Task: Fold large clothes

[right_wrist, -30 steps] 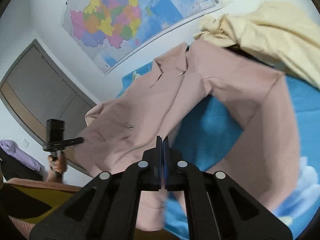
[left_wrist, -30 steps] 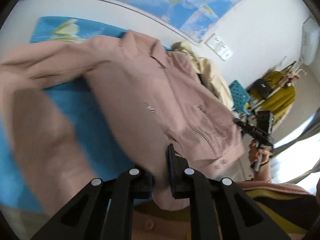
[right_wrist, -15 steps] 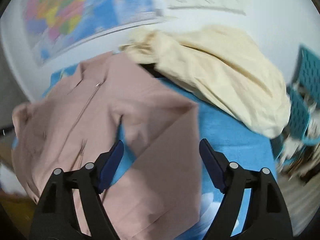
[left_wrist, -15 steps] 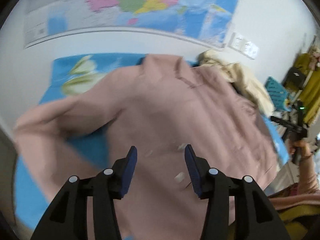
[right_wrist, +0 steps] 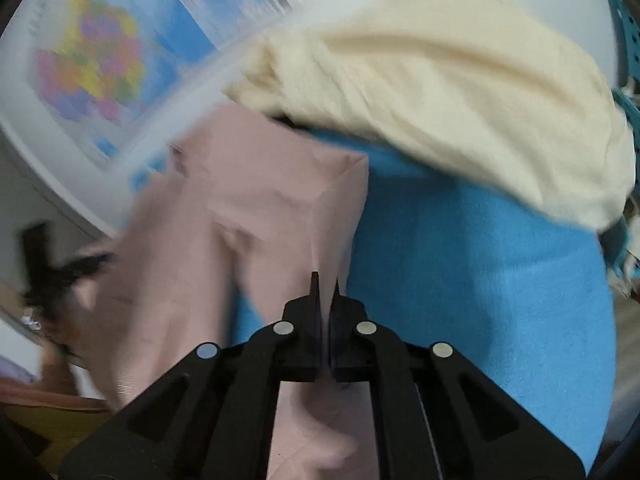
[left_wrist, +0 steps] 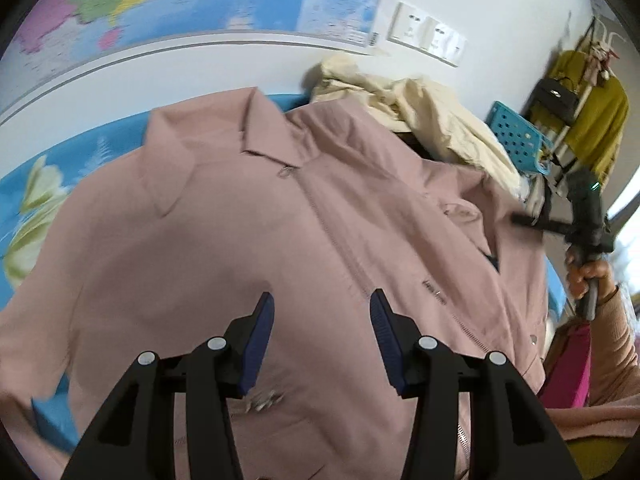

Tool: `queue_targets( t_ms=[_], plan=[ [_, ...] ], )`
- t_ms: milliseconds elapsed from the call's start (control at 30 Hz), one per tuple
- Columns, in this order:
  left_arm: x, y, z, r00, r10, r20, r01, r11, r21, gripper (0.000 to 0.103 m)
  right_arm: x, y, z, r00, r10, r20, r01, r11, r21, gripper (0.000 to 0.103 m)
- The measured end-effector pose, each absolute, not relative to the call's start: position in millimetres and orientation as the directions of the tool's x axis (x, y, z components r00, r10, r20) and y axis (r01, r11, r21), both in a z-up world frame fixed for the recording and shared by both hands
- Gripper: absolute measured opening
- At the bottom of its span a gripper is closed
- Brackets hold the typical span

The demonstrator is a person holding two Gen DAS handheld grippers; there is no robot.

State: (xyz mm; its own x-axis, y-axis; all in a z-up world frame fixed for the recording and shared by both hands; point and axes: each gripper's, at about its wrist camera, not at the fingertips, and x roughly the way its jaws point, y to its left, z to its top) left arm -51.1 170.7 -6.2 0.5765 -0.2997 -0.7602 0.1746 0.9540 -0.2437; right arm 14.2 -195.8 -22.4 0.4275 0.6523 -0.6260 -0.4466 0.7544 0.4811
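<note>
A large pink zip-up jacket [left_wrist: 248, 216] lies front-up on the blue cloth-covered table [left_wrist: 76, 152], collar toward the wall. My left gripper [left_wrist: 322, 320] is open and empty, hovering over the jacket's lower front. In the right wrist view my right gripper [right_wrist: 325, 284] is shut on a fold of the pink jacket's sleeve [right_wrist: 280, 208], lifted over the blue cloth [right_wrist: 480, 272]. In the left wrist view the right gripper [left_wrist: 576, 220] shows at the jacket's right edge.
A cream garment [right_wrist: 440, 64] is heaped at the back right of the table, also in the left wrist view [left_wrist: 420, 108]. A wall map [left_wrist: 192, 4] hangs behind. A teal basket [left_wrist: 516, 136] and a clothes rack [left_wrist: 580, 108] stand at right.
My left gripper let go of the jacket and opened, and the left sleeve now lies on the body. My right gripper opened, then shut again on the right sleeve.
</note>
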Motion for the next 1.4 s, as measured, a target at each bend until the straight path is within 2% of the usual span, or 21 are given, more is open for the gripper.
queue_targets(
  t_ms=[133,200,300,467,500,533,567,667,767,867,933,1000,1033,1067,1100,1300,1367,1400],
  plan=[
    [-40.1,174.8,6.0,0.574,-0.385,-0.723,0.222,0.923,-0.316,0.047,-6.0,-169.7,56.5,0.406,0.765,-0.501,-0.607,0.635,0.477,0.003],
    [-36.7,178.5,13.9,0.581,-0.428,-0.692,0.244,0.903,-0.354,0.047,-11.3,-140.3,82.2,0.371,0.798,-0.474,-0.678,0.582,0.448,0.004],
    [-36.2,186.3,26.5,0.588,-0.496,-0.639,0.284,0.866,-0.412,0.047,-10.3,-97.2,91.2,0.283,0.834,-0.473,-0.723,0.510,0.467,0.005],
    [-46.0,195.3,33.5,0.592,-0.547,-0.591,0.332,0.834,-0.440,0.052,16.9,-1.1,61.9,0.114,0.861,-0.495,-0.719,0.415,0.558,0.008],
    [-47.6,196.3,31.1,0.591,-0.540,-0.599,0.328,0.840,-0.433,0.052,23.2,12.7,52.2,0.105,0.848,-0.520,-0.705,0.432,0.562,0.015],
    [-49.7,198.5,28.3,0.588,-0.532,-0.609,0.320,0.845,-0.429,0.052,29.5,26.5,41.8,0.115,0.821,-0.560,-0.695,0.469,0.545,0.035],
    [-52.4,202.8,22.1,0.581,-0.526,-0.621,0.307,0.848,-0.431,0.052,32.3,32.3,35.2,0.128,0.806,-0.579,-0.694,0.489,0.528,0.049],
    [-54.4,210.8,4.4,0.550,-0.517,-0.656,0.271,0.853,-0.445,0.052,30.1,28.6,17.6,0.246,0.699,-0.671,-0.724,0.593,0.353,0.060],
    [-51.8,212.8,-12.3,0.508,-0.520,-0.687,0.253,0.852,-0.458,0.052,22.2,10.3,1.3,0.354,0.589,-0.726,-0.724,0.664,0.186,0.072],
    [-40.7,206.6,-24.8,0.466,-0.522,-0.715,0.252,0.853,-0.458,0.052,29.0,-6.2,-20.0,0.417,0.487,-0.767,-0.694,0.716,0.078,0.075],
    [-32.6,199.3,-30.9,0.444,-0.531,-0.722,0.258,0.847,-0.465,0.052,43.6,-13.0,-36.1,0.376,0.489,-0.787,-0.679,0.724,0.125,0.075],
    [-24.1,193.0,-34.0,0.434,-0.530,-0.729,0.257,0.848,-0.464,0.052,52.5,-15.9,-48.7,0.301,0.542,-0.785,-0.670,0.706,0.231,0.058],
    [-22.1,190.6,-35.3,0.429,-0.534,-0.728,0.260,0.845,-0.467,0.052,52.2,-16.1,-50.1,0.281,0.558,-0.781,-0.673,0.695,0.255,0.030],
    [-22.4,189.6,-35.6,0.428,-0.537,-0.727,0.261,0.844,-0.469,0.052,49.4,-17.7,-49.3,0.264,0.574,-0.775,-0.674,0.685,0.277,0.010],
    [-23.8,189.6,-35.4,0.429,-0.538,-0.725,0.261,0.843,-0.471,0.052,43.9,-21.6,-45.1,0.245,0.615,-0.749,-0.684,0.657,0.316,0.002],
    [-39.1,210.3,-20.8,0.484,-0.526,-0.699,0.250,0.849,-0.466,0.052,-17.7,-34.7,8.5,0.115,0.832,-0.542,-0.747,0.433,0.505,0.001],
    [-42.8,218.7,-14.7,0.509,-0.515,-0.690,0.241,0.855,-0.460,0.052,-45.6,-21.7,20.9,0.107,0.828,-0.551,-0.795,0.404,0.453,0.000],
    [-43.6,222.1,-12.3,0.518,-0.509,-0.687,0.237,0.857,-0.457,0.052,-53.2,-15.6,22.8,0.184,0.779,-0.600,-0.811,0.465,0.355,0.006]
  ],
)
